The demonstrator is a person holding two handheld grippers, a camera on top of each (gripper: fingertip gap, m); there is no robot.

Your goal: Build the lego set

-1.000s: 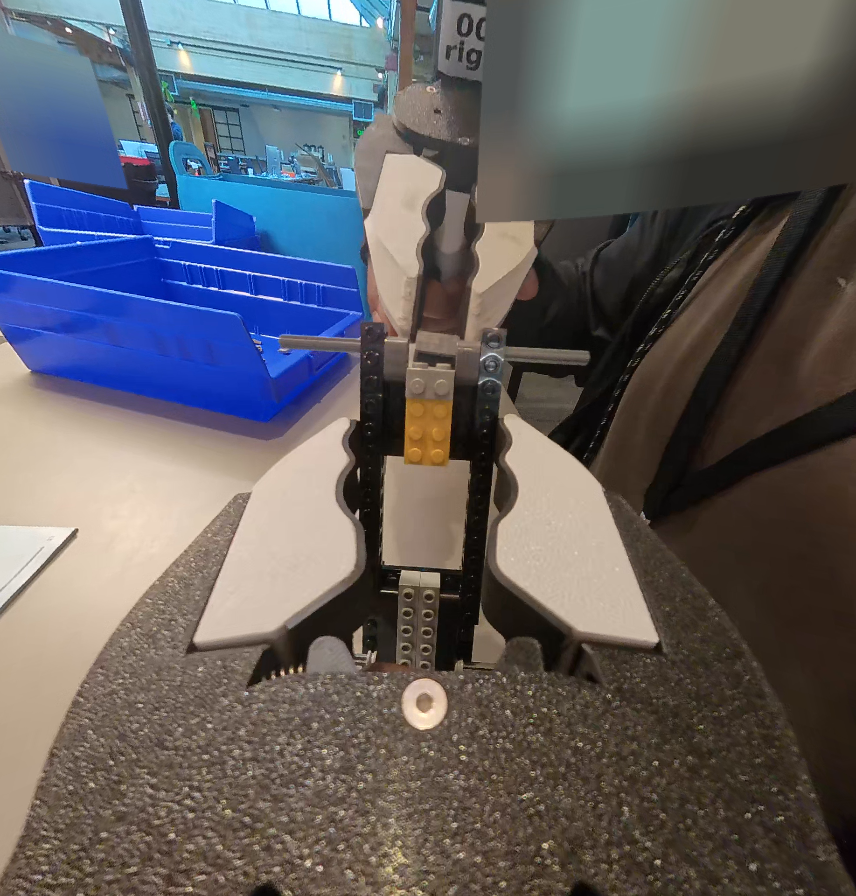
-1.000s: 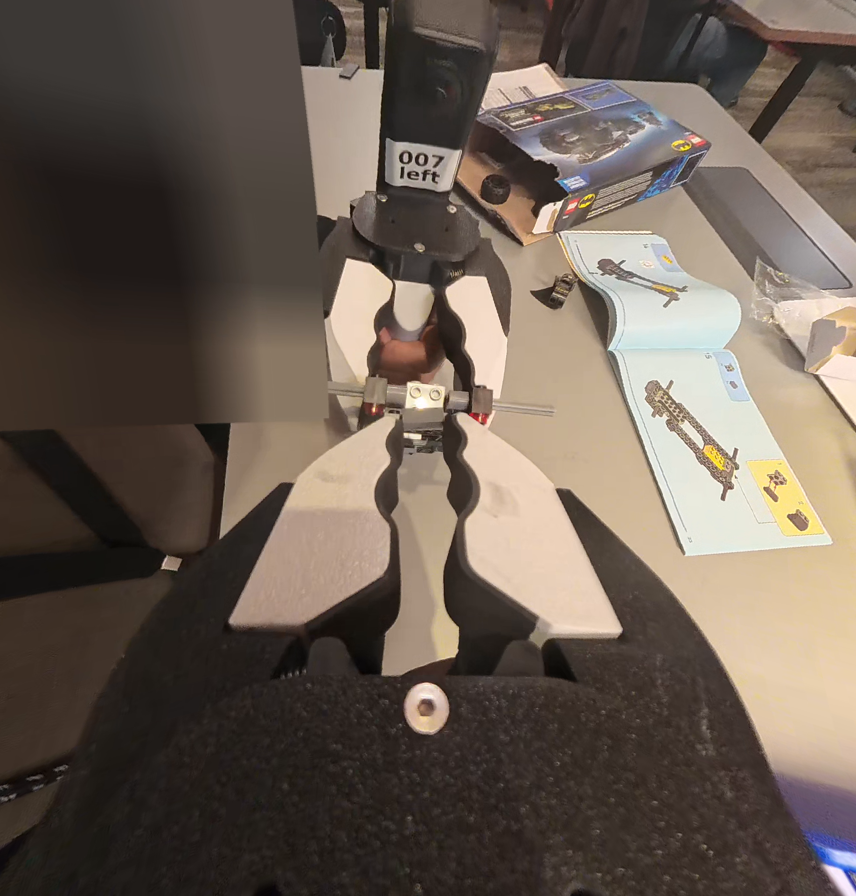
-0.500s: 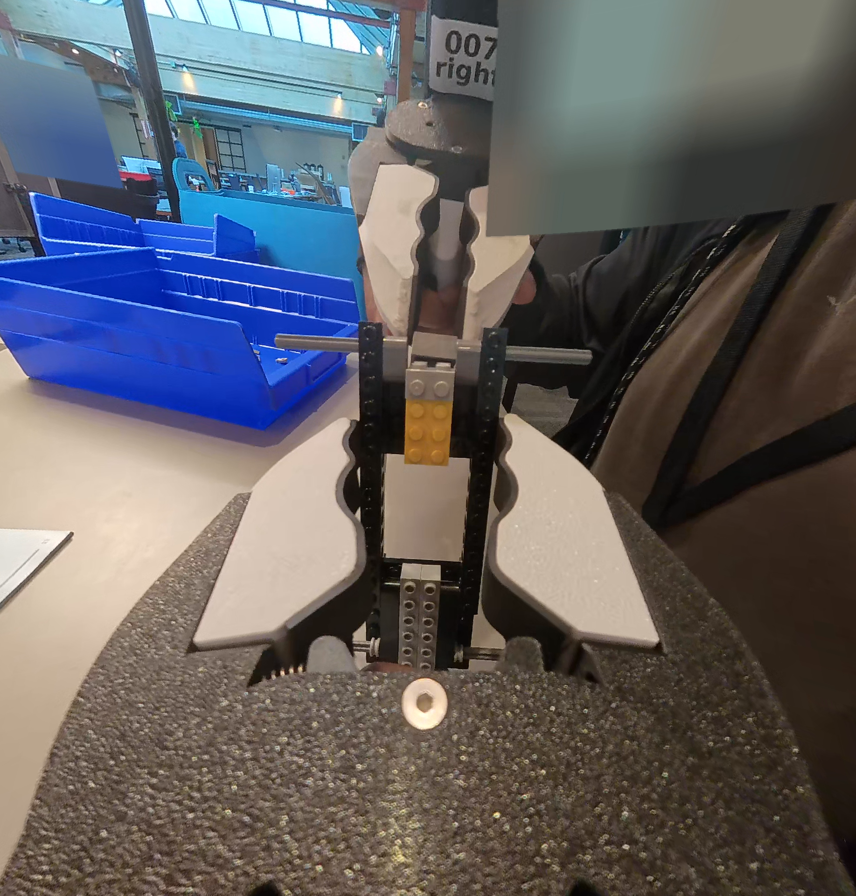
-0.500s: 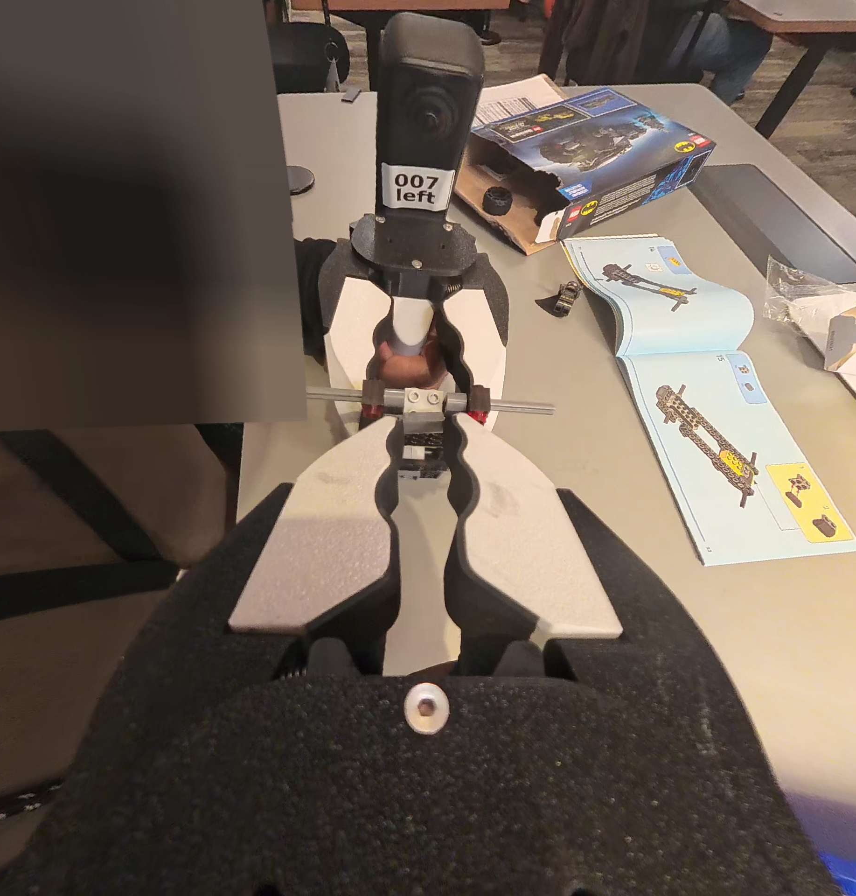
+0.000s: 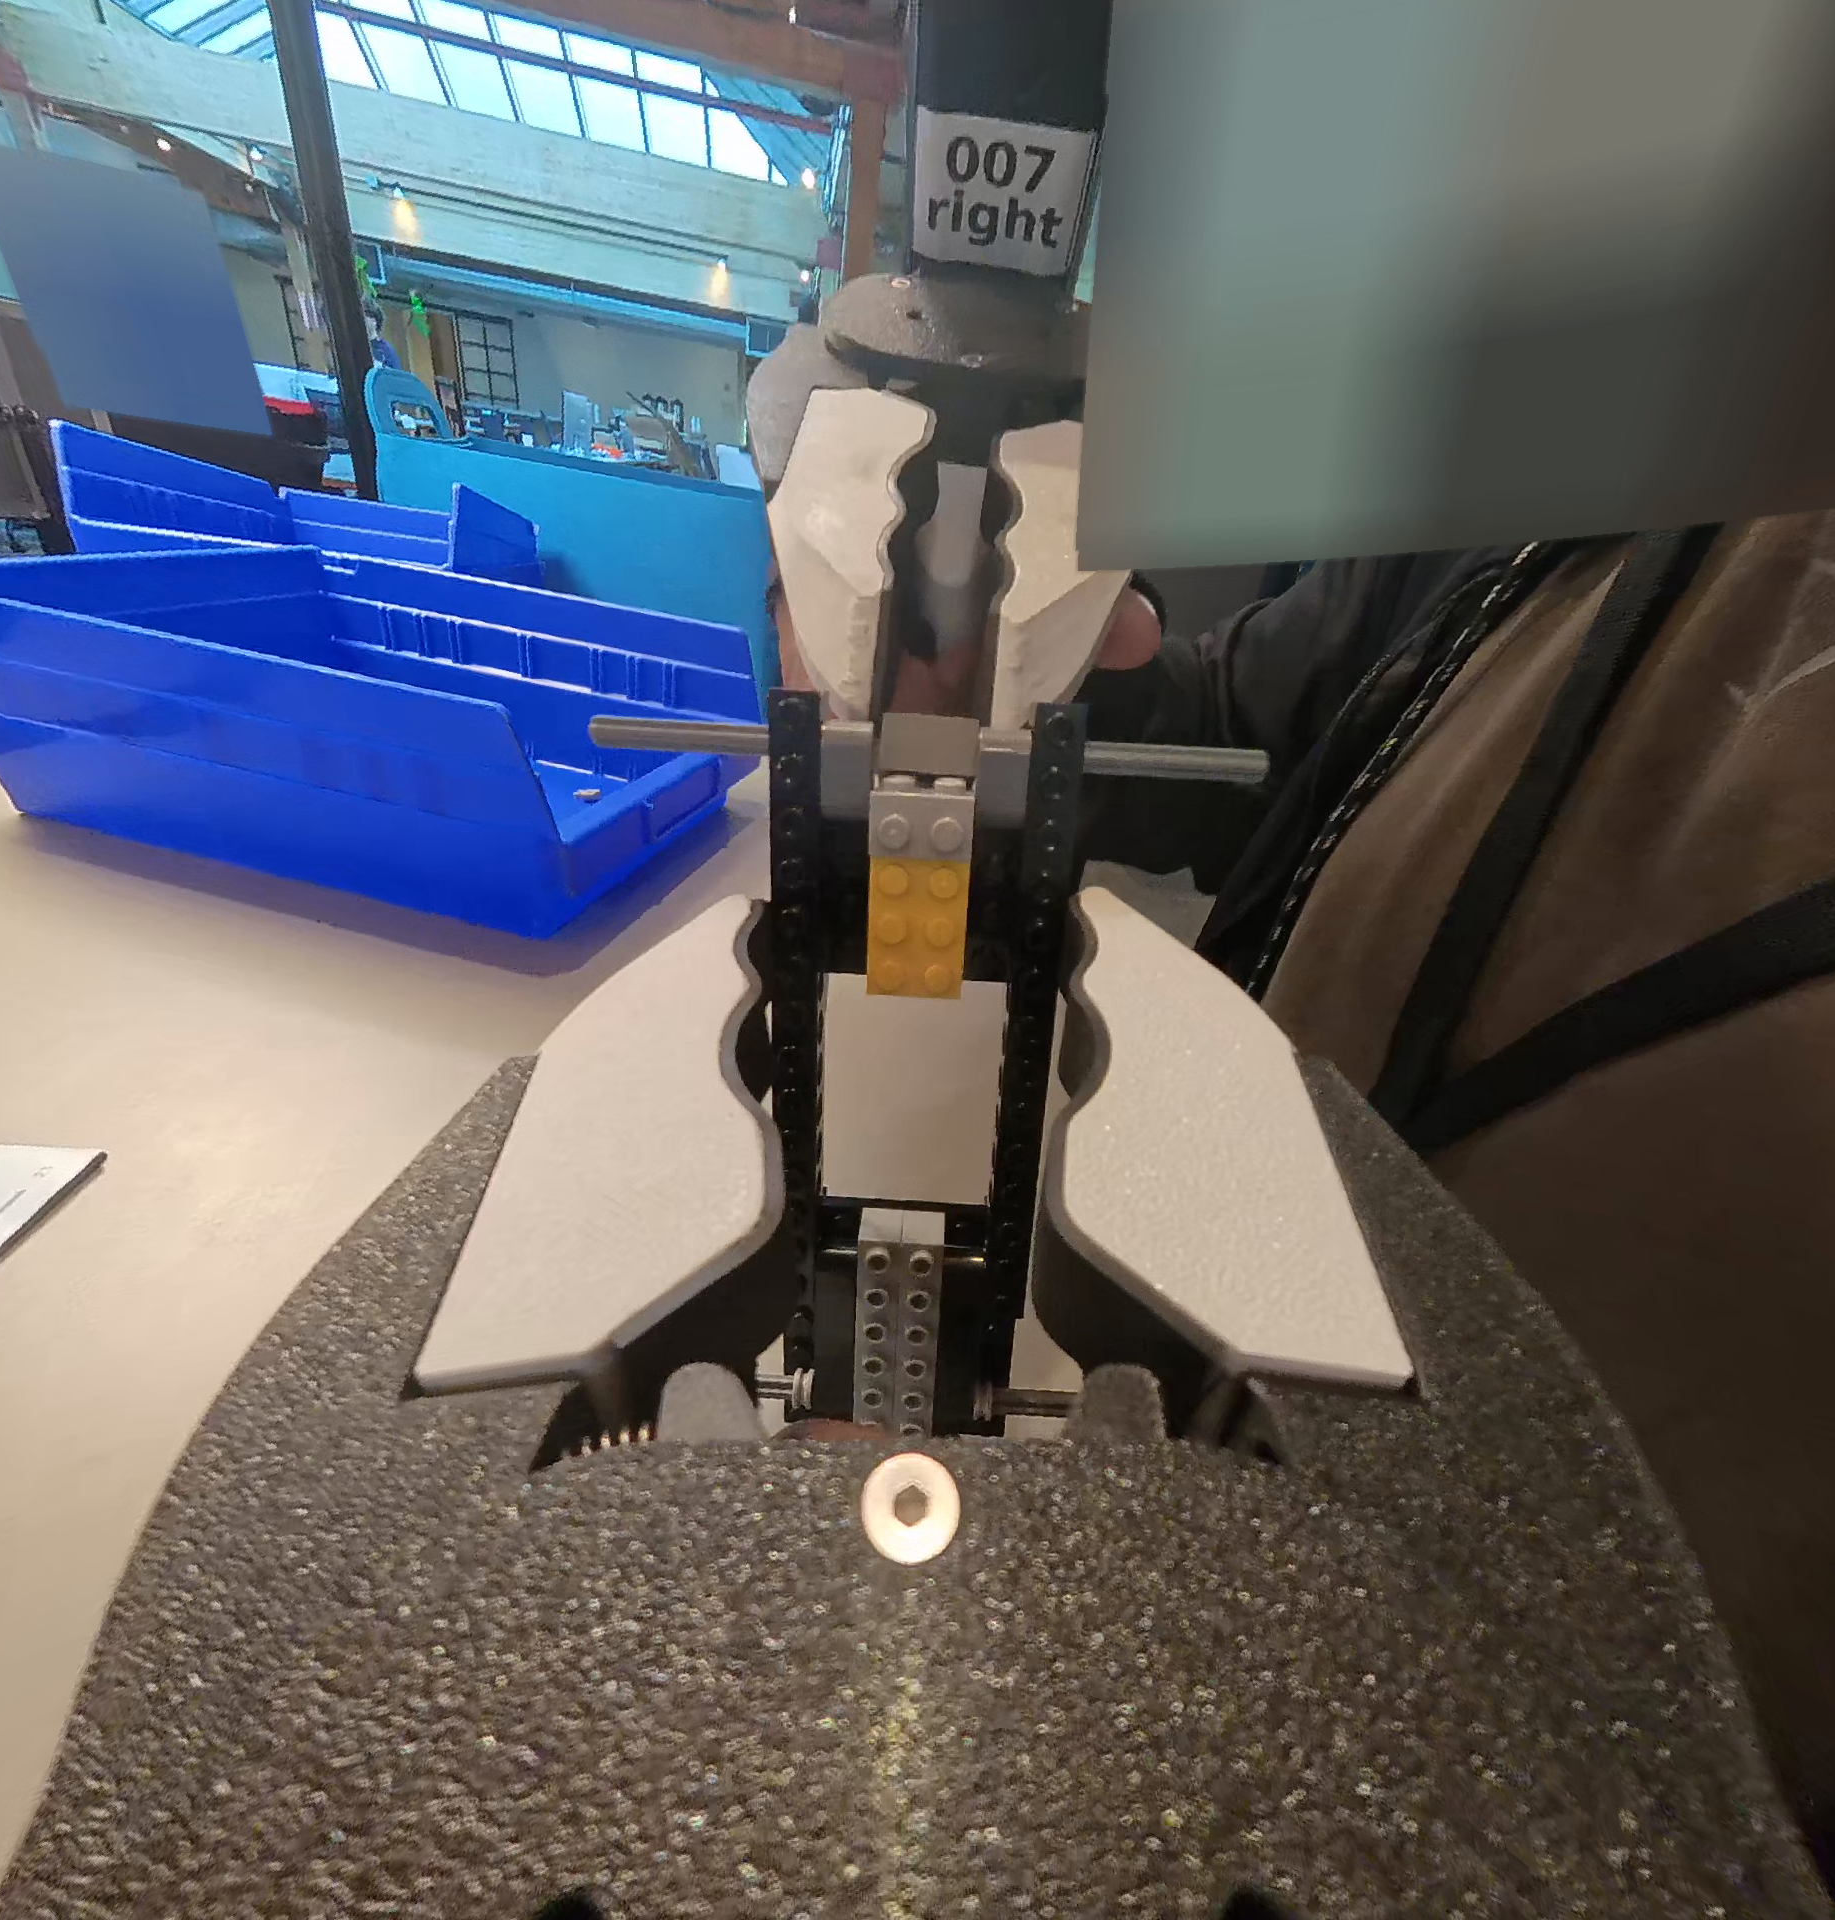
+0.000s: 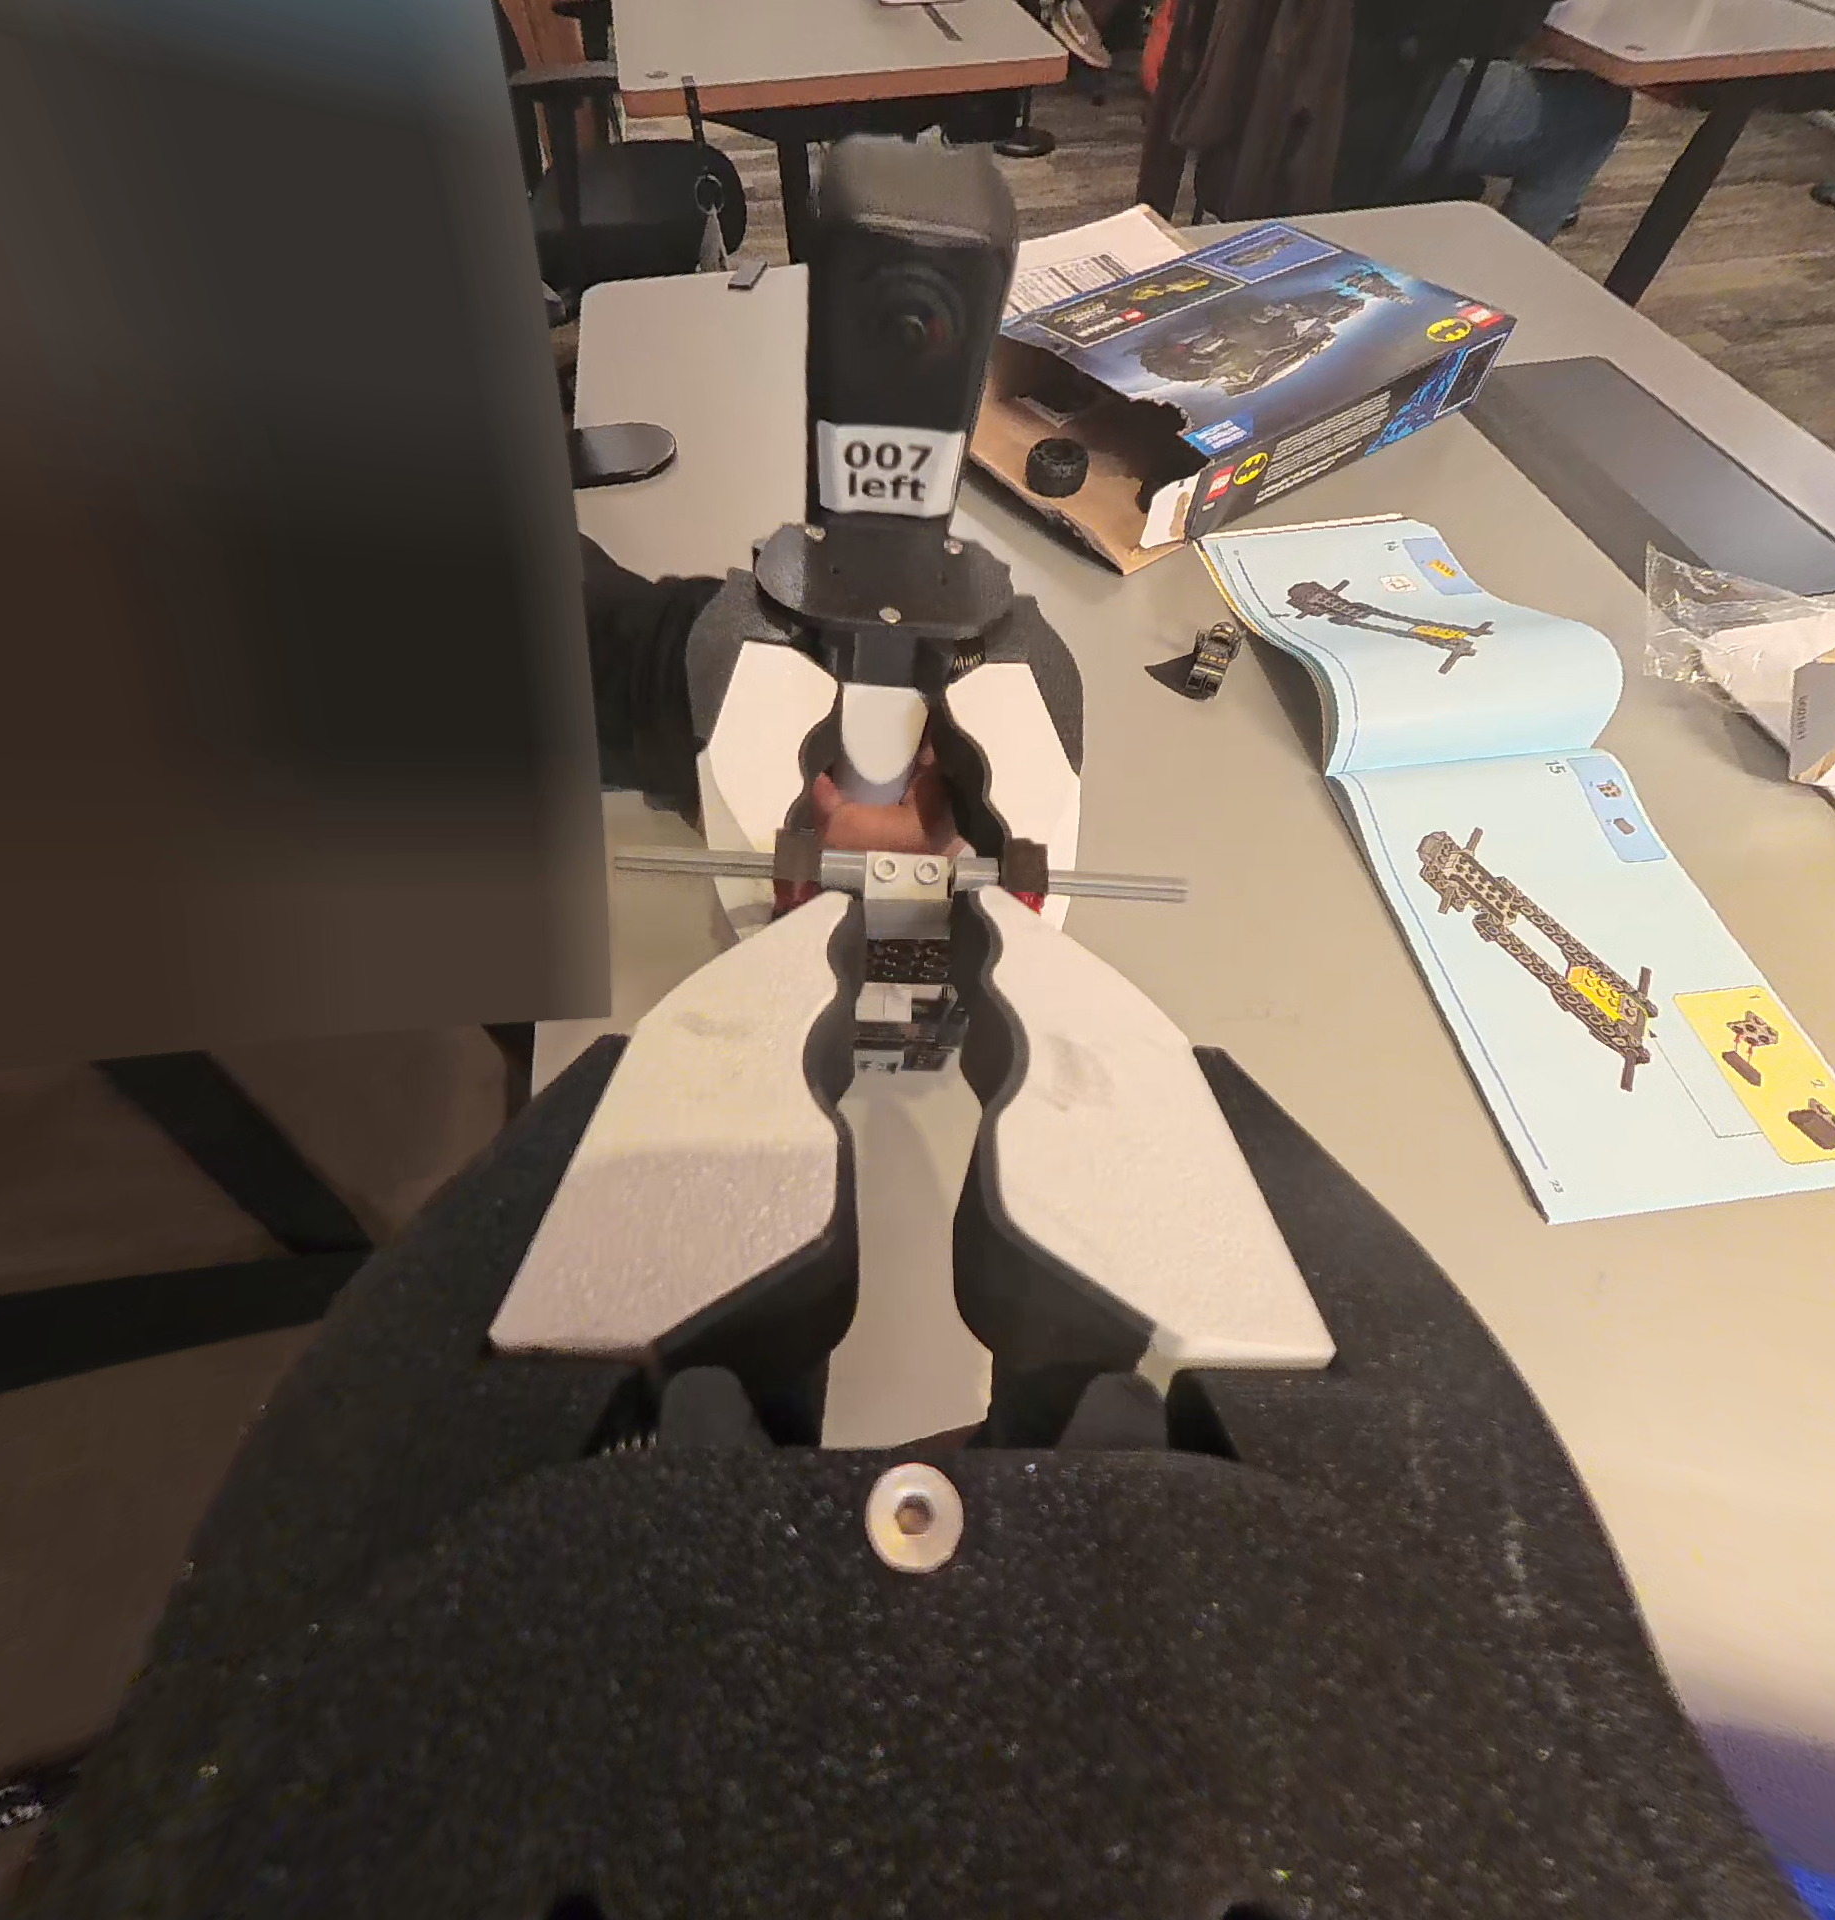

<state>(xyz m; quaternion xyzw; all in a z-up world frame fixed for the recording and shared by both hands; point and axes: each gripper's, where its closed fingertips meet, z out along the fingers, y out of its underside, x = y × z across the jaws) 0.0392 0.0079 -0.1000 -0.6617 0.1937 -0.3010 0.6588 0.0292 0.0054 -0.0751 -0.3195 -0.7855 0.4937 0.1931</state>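
A brick frame [image 5: 804, 1039] of two long black beams is held in the air between my two grippers. It carries a yellow plate [image 5: 915, 925], a grey plate [image 5: 920, 826] and a grey axle [image 5: 1173, 764] across its far end. My left gripper [image 5: 915, 935] is shut on the frame's two beams from the sides. My right gripper [image 6: 905, 914] faces it and is shut on the grey brick [image 6: 902, 904] under the axle [image 6: 1100, 886]. The right gripper also shows in the left wrist view [image 5: 934, 691], and the left gripper in the right wrist view [image 6: 897, 831].
Blue bins [image 5: 321, 727] stand on the table to the left, with a paper sheet [image 5: 9, 1195] nearer. An open box [image 6: 1256, 384], a black wheel [image 6: 1058, 468], a small black piece [image 6: 1214, 655], an open booklet [image 6: 1515, 883] and a plastic bag [image 6: 1744, 644] lie to the right. A person's torso [image 5: 1619, 1039] is close. The grippers are tip to tip, or close to it. Both grippers' tips are roughly 30 centimeters from the small black piece [image 6: 1214, 655].
Both grippers have shifted and tilted slightly together with the frame held between them. Neither grasp has changed.
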